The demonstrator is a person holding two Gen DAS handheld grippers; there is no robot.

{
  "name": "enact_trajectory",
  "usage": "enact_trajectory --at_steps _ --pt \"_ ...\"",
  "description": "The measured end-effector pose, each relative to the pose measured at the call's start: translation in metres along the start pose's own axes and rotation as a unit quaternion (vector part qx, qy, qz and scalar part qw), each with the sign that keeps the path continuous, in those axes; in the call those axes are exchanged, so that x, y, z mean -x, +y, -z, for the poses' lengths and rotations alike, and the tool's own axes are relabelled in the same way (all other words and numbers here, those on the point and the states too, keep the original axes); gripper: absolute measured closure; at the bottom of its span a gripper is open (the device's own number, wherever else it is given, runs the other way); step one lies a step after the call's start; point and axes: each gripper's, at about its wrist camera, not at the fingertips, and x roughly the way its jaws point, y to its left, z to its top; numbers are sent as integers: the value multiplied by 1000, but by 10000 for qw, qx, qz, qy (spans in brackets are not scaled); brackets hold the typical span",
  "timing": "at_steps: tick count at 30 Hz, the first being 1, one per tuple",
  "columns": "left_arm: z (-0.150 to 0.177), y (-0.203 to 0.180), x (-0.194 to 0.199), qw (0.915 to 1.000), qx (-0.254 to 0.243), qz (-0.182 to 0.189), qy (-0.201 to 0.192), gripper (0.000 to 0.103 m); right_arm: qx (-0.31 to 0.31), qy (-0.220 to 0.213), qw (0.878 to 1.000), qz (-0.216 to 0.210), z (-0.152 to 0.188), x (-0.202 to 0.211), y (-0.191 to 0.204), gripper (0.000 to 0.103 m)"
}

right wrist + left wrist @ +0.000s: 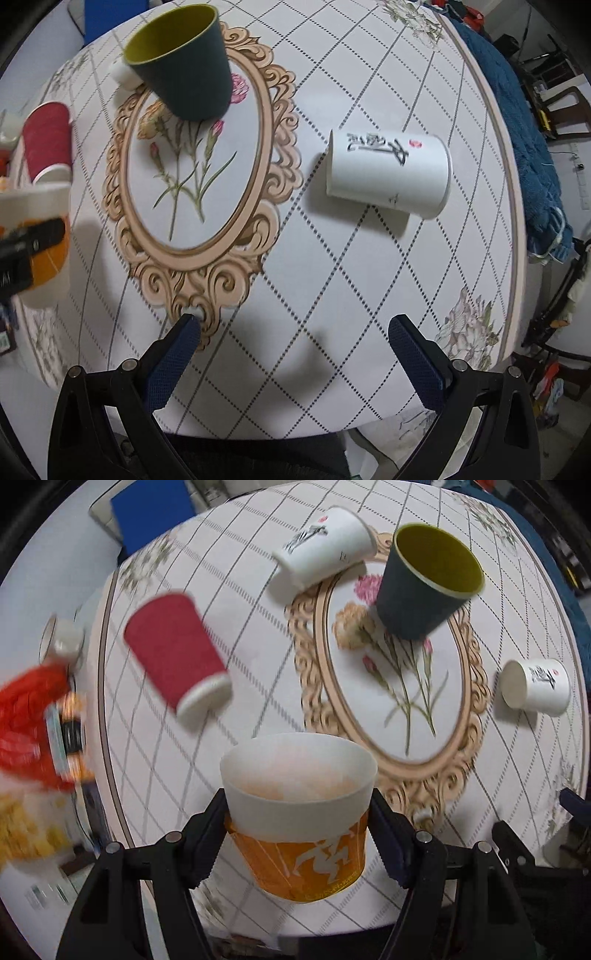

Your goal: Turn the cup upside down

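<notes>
- While the left tool (297,843) clamps the orange cup (297,827) between its fingers, mouth facing away, the cup hangs above the table (258,602);
- right tool (293,354) gapes wide, holding nothing, near a white cup (388,173) lying sideways.

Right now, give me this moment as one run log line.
left gripper: shut on orange cup, mouth up, off the table | right gripper: open, holds nothing | flip: not yet done

Both wrist views look steeply down, near the table (332,295), sharing the dark cup (424,587).
</notes>
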Motion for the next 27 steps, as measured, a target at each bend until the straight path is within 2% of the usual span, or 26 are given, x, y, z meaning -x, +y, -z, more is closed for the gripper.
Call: enact_trajectory --at_steps 8,16,21,27 --pt "65 -9 5 9976 667 170 106 33 338 9 9988 -351 41 4 -12 0" --pt "104 -16 -11 9926 1088 367 404 33 785 118 9960 -418 69 -10 -20 0" --pt "111 -22 -30 9907 1095 478 644 33 837 254 9953 -408 82 -23 -20 0" --pt "99 -27 -51 9908 944 559 792 33 703 351 9965 -286 86 -37 -24 0"
